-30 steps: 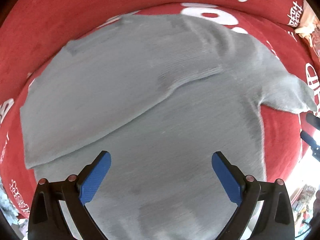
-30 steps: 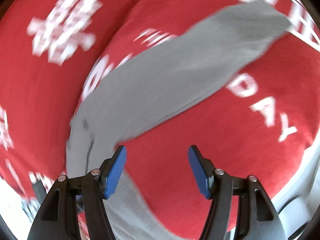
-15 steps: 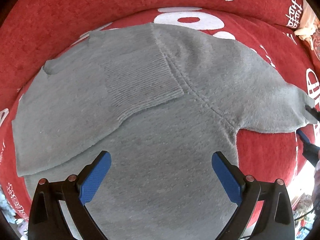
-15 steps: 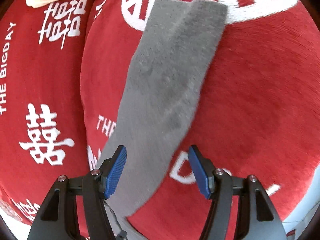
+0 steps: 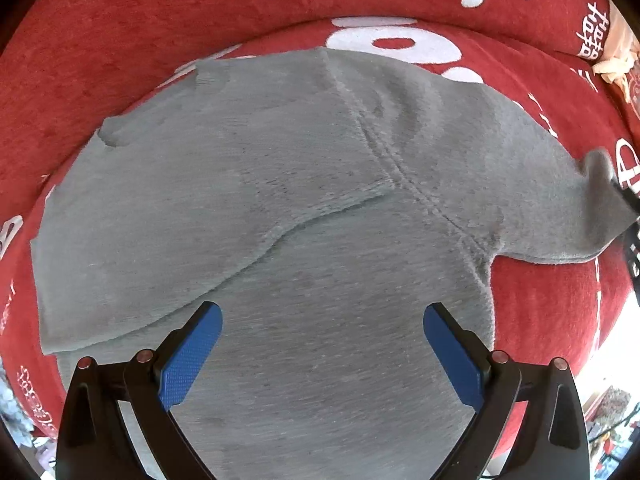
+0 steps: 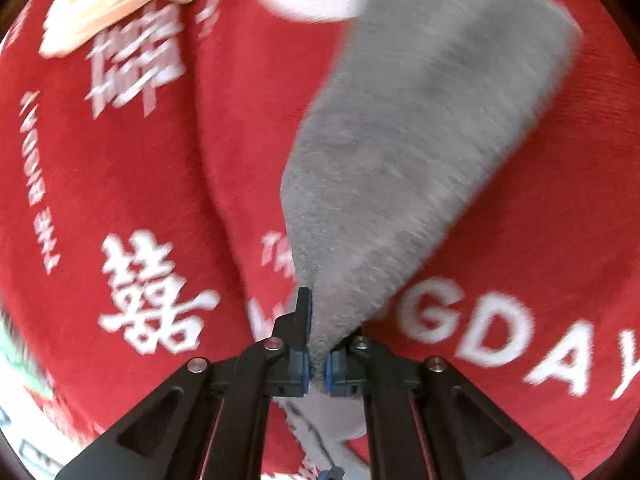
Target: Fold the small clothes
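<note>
Grey sweater (image 5: pixel 320 208) lies flat on red blanket (image 5: pixel 120 40). Right hand-held gripper (image 6: pixel 316 364) pinches its sleeve (image 6: pixel 400 160); left hand-held gripper (image 5: pixel 320 344) hovers spread above the body. Risk: shallow pinch slips, sleeve drops mid-fold.

The left gripper (image 5: pixel 322 354) points straight down, jaws spread wide; the right gripper (image 6: pixel 316 360) is pinched tight.
</note>
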